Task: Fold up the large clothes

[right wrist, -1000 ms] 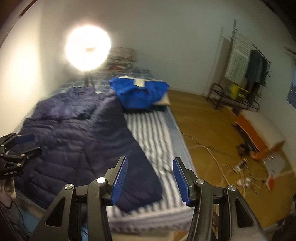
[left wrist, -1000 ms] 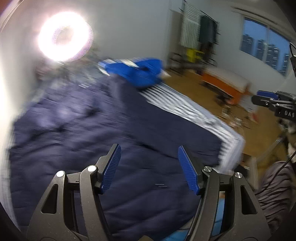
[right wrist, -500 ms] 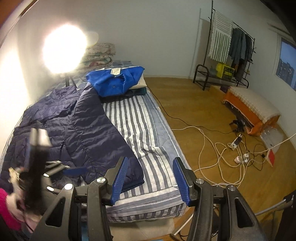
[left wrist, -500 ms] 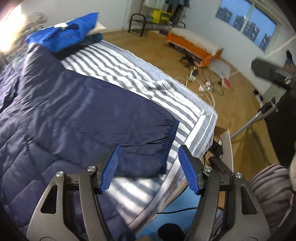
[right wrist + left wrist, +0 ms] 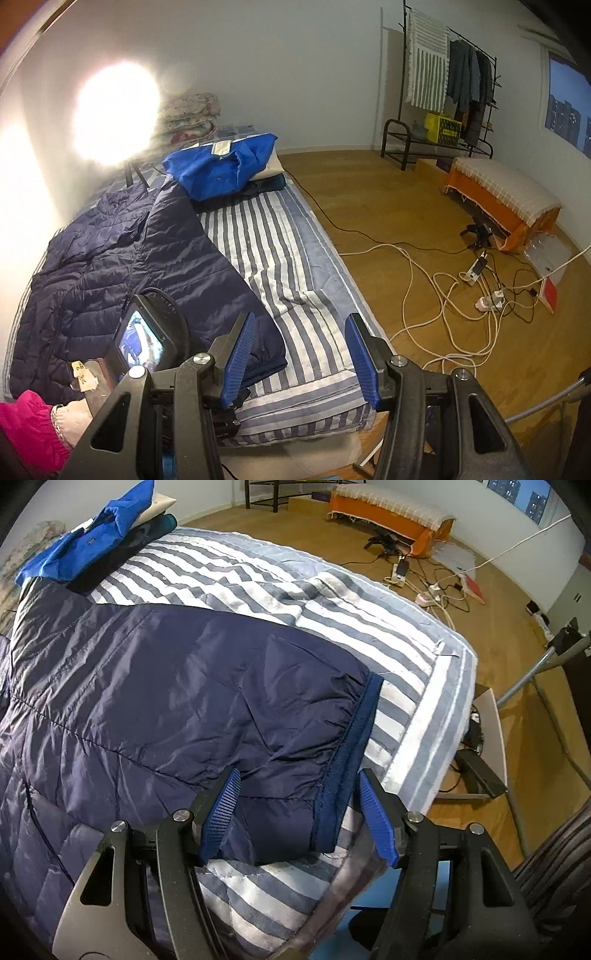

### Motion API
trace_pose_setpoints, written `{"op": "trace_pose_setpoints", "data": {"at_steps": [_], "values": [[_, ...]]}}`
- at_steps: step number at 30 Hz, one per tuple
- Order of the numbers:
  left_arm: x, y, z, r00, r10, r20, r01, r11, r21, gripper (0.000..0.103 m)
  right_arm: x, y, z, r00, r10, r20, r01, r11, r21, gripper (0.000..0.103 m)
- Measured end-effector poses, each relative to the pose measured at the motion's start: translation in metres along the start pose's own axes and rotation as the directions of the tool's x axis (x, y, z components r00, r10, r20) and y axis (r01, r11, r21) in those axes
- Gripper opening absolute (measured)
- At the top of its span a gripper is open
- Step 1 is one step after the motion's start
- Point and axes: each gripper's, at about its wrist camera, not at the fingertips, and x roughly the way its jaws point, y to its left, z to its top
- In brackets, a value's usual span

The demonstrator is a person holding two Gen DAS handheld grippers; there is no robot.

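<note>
The navy down jacket lies on the striped bed, its sleeve running lower right to the cuff. The left hand-held gripper (nearer, jaws spread, empty) straddles that cuff; the right hand-held gripper, also spread, hangs beside it.

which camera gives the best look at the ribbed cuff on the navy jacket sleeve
The left wrist view: the ribbed cuff fills the space just ahead of the open left gripper. The right wrist view shows only the sleeve end, small and partly hidden.
</note>
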Motion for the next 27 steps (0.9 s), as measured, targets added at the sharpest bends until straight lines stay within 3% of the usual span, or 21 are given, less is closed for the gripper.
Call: {"op": "trace_pose_setpoints", "data": {"at_steps": [1, 3, 5, 8, 14, 19, 27], "values": [[0.000, 0.000, 0.000, 1.000, 0.000, 0.000, 0.000, 1.000, -0.004, 0.067, 0.001, 0.000, 0.000, 1.000, 0.002, -0.005, -0.002, 1.000, 0.002, 0.053], [-0.001, 0.003, 0.002, 1.000, 0.001, 0.006, -0.001, 1.000, -0.017, 0.053, 0.002, 0.001, 0.000, 1.000, 0.000, -0.006, 0.000, 1.000, 0.000, 0.053], [-0.004, 0.009, 0.004, 1.000, -0.006, 0.011, 0.006, 0.999, -0.043, 0.023, 0.002, 0.000, 0.000, 1.000, 0.003, -0.002, -0.003, 1.000, 0.002, 0.053], [-0.015, 0.032, 0.007, 0.995, -0.090, 0.038, 0.094, 0.985, -0.146, 0.012, 0.003, 0.000, 0.000, 1.000, 0.014, 0.000, -0.014, 1.000, 0.014, 0.053], [-0.050, 0.071, 0.011, 0.979, -0.162, 0.126, 0.191, 0.943, -0.272, 0.009, 0.014, 0.006, 0.003, 0.999, 0.031, -0.039, -0.031, 0.999, 0.015, 0.053], [-0.093, 0.101, 0.012, 0.965, -0.163, 0.204, 0.222, 0.924, -0.313, 0.009, 0.017, 0.021, 0.007, 0.998, 0.037, -0.046, -0.038, 0.999, -0.016, 0.053], [-0.168, 0.196, -0.004, 0.944, -0.058, 0.324, 0.191, 0.897, -0.398, 0.009, 0.032, 0.068, 0.018, 0.997, 0.060, -0.059, -0.066, 0.992, -0.107, 0.053]]}}
